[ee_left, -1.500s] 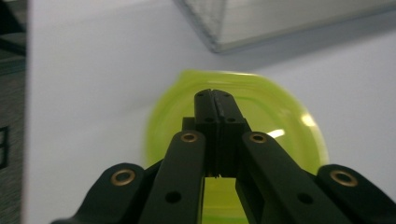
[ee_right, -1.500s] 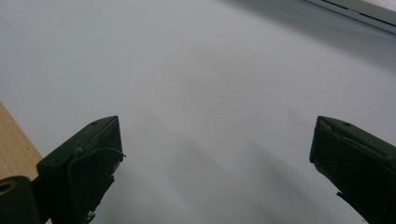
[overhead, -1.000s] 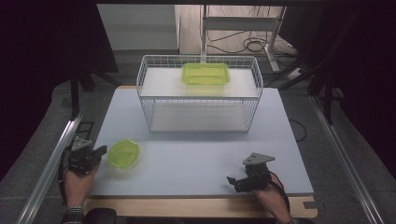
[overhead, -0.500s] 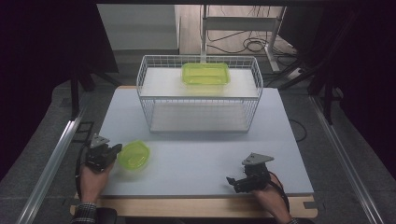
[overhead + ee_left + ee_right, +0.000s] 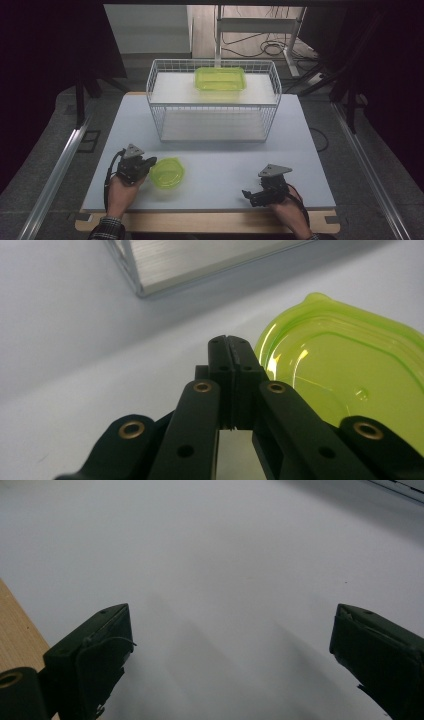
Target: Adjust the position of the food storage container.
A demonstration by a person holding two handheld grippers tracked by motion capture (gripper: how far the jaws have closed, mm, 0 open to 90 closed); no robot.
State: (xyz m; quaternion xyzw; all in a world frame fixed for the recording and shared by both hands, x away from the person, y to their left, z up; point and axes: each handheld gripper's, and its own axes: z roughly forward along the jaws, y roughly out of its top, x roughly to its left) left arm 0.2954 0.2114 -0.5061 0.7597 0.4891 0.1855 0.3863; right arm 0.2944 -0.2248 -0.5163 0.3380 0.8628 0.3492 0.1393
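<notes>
A pale tabletop [image 5: 220, 170] stood in a dim room, with a white wire basket [image 5: 213, 100] at its far side carrying a green container [image 5: 220, 78] on its upper shelf. Near the front left lay a green lid [image 5: 167, 173]. The left hand-held gripper [image 5: 145, 165] sat just beside the lid's left edge, its jaws clenched together with nothing between them. The right hand-held gripper [image 5: 248, 194] rested near the front right, well apart from the lid, its jaws released and spread wide over bare tabletop.
</notes>
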